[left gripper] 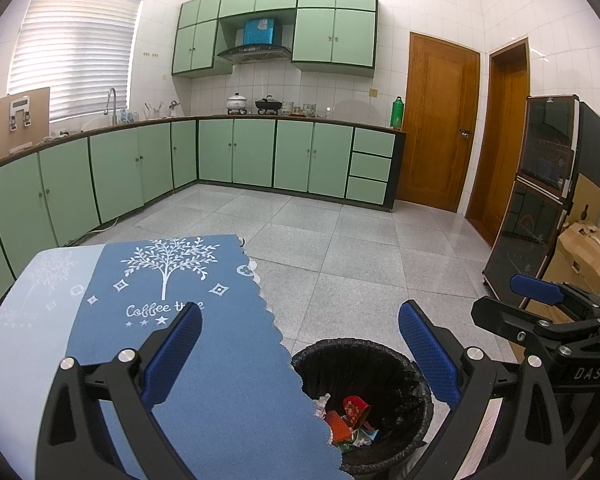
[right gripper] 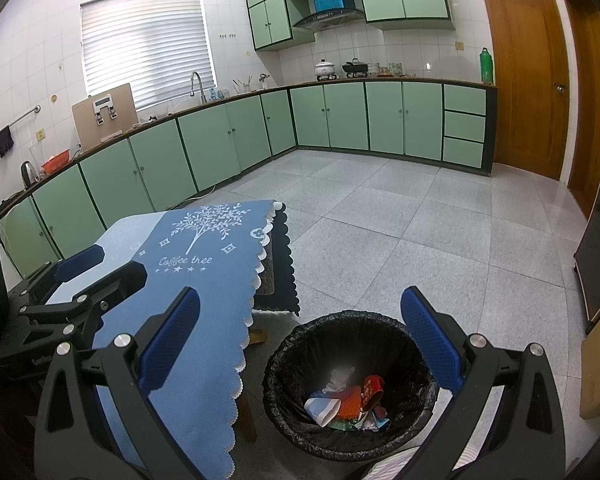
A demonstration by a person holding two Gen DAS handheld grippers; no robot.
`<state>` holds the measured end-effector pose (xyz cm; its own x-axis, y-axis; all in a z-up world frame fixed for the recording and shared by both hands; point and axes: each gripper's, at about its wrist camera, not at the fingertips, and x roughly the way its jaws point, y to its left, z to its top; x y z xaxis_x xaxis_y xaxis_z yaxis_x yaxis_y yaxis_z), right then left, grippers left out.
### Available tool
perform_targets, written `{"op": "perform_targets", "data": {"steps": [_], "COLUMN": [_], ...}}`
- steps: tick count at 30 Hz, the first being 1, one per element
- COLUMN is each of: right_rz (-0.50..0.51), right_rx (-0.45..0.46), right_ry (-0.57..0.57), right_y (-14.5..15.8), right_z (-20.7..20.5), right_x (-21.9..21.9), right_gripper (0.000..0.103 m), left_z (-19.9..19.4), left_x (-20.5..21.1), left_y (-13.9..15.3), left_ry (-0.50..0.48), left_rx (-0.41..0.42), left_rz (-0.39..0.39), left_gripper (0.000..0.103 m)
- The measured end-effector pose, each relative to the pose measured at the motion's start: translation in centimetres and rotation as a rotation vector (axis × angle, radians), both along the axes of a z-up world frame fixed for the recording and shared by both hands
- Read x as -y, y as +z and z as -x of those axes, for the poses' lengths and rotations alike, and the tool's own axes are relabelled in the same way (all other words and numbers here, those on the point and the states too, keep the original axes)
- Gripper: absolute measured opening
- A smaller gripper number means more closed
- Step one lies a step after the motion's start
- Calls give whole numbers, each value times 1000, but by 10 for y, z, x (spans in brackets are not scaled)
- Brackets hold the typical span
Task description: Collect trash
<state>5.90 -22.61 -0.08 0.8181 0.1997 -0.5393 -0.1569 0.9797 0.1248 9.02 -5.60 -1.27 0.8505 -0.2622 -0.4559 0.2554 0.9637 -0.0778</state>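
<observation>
1. Green-cupboard kitchen; my worktop [right gripper: 204, 320] carries a blue cloth.
2. Left tool [left gripper: 300, 356] and right tool [right gripper: 300, 336] gape wide, holding nothing.
3. Trash [right gripper: 348, 400] sits in the bin [right gripper: 300, 344]; lowering carelessly could snag the liner.

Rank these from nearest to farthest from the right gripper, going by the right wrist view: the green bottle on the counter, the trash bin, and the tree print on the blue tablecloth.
From the right gripper:
1. Trash bin, on the floor right below its open fingers.
2. Tree print, ahead to the left, on the tablecloth.
3. Green bottle, far right end of the counter, beside the door.
</observation>
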Motion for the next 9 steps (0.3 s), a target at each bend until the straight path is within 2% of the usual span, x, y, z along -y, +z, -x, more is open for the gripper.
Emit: {"op": "perform_targets", "data": {"steps": [9], "right_rz": [1], "right_rx": [0], "right_ry": [1], "right_y": [0], "right_z": [0], "right_x": [0], "right_gripper": [98], "left_z": [-2], "left_x": [0], "left_y": [-2], "left_ry": [3], "left_rx": [-1], "left_rz": [0], "left_gripper": [97]}}
